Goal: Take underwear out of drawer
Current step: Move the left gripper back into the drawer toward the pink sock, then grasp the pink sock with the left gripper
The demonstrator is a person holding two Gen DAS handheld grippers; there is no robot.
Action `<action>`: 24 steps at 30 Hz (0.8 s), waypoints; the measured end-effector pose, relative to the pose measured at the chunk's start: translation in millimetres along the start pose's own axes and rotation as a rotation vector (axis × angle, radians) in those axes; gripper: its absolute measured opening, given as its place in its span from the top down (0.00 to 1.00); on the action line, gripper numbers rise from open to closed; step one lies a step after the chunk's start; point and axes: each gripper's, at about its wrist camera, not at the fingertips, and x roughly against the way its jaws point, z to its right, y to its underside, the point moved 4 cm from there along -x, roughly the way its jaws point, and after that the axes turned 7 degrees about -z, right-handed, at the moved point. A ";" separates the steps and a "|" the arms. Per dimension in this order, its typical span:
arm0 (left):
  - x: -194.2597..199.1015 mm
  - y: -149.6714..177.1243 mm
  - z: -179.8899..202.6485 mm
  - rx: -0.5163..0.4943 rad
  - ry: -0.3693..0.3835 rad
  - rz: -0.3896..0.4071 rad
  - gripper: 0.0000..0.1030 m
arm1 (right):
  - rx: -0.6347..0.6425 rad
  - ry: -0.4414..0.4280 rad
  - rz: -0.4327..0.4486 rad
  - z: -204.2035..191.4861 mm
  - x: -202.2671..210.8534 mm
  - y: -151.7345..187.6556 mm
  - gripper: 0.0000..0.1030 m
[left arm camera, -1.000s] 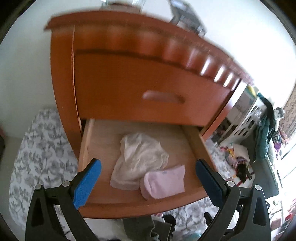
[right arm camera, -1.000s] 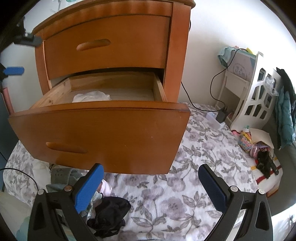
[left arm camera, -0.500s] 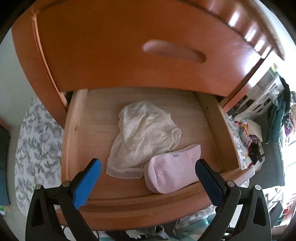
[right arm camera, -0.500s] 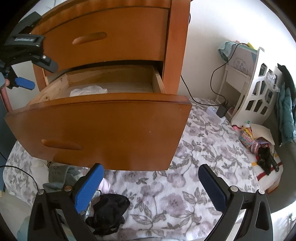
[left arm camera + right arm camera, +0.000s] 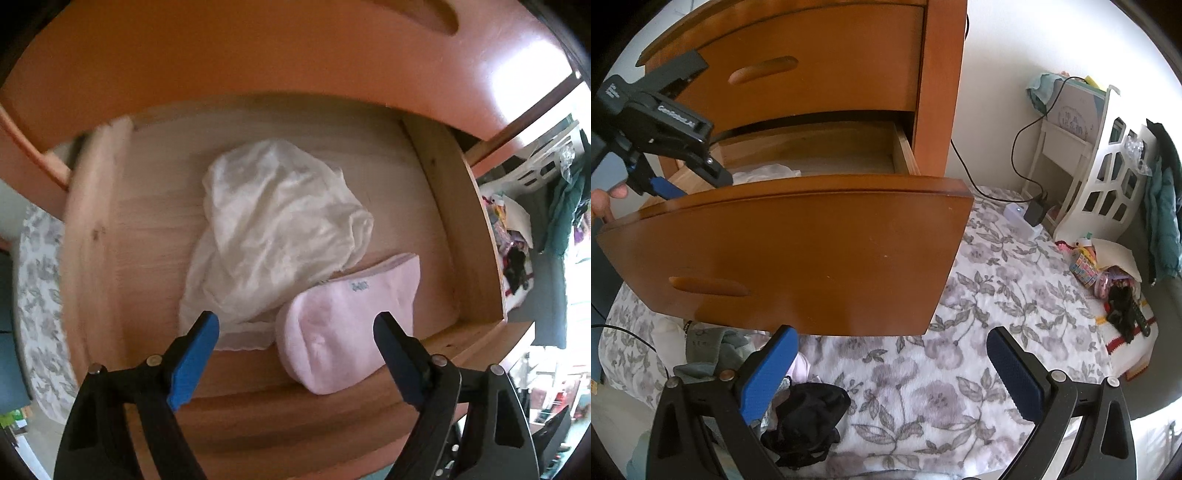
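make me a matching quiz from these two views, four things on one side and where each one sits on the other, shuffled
Things:
1. white underwear
2. pink sock
3. black garment
4. left gripper

Places:
A. on the floral cover below the drawer front
B. in the middle of the open drawer
C. hanging over the drawer's near edge, jaws open
D. in the drawer near its front wall, overlapping the white cloth's edge

Pairs: 1-B, 2-D, 3-A, 4-C
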 end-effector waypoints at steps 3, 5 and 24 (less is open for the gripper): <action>-11.1 -0.4 3.5 -0.005 0.037 -0.046 0.19 | 0.000 0.001 -0.007 0.1 -1.7 -0.5 0.00; -19.3 -0.1 8.5 -0.024 0.038 -0.080 0.19 | 0.000 0.003 -0.013 0.1 -2.9 -0.7 0.00; -63.2 -9.8 72.9 -0.137 -0.044 -0.187 0.34 | -0.014 -0.009 -0.041 4.2 -10.9 0.0 0.00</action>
